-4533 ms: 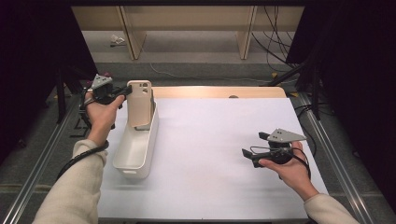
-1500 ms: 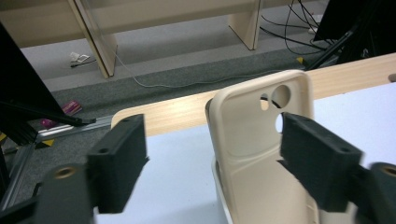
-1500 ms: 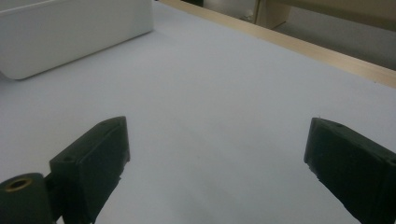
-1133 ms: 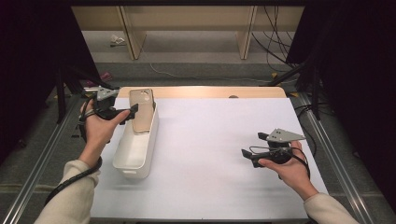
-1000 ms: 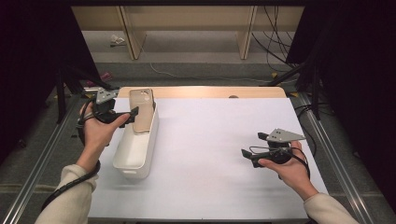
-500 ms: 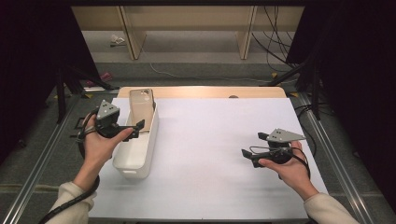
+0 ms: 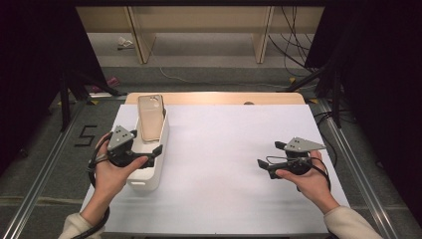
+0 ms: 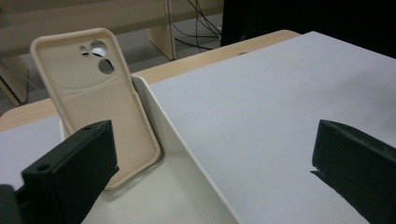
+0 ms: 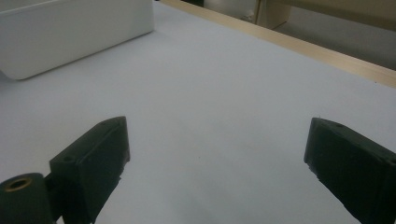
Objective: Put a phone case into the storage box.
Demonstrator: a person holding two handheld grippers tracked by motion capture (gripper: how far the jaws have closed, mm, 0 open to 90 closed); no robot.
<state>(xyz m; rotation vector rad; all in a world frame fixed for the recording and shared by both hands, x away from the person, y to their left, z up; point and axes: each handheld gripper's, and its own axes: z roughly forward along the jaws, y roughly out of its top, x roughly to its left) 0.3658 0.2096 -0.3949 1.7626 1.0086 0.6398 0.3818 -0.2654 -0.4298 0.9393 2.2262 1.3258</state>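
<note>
The phone case (image 7: 151, 117) stands nearly upright in the far end of the white bin (image 7: 149, 177), leaning back against its far wall with the open inner side and camera cutouts turned toward the person, as the left gripper view shows it (image 8: 95, 100). The bin (image 8: 187, 186) sits along the left side of the white table (image 7: 239, 164). The left gripper (image 7: 144, 154) hangs over the near half of the bin with its 2 jaws spread wide and nothing between them; they have just been opening, and the case rests free of them, well apart from the pads. In the left gripper view (image 8: 210, 163) one jaw hangs over the bin's floor and the other over the bare table beyond the bin's long wall. The right gripper (image 7: 263, 167) lies low over the right side of the table, its 2 jaws also spread and empty, pointing toward the bin (image 9: 70, 32) across open tabletop (image 9: 215, 154). As a judgement, the placing step looks done: the case is in the bin and let go, so the step in hand is the left hand's pull-back. The next move probably calls for little more than lifting the left gripper clear of the bin's rim without nudging the wall, since the case is only propped and a knock could tip it flat.
</note>
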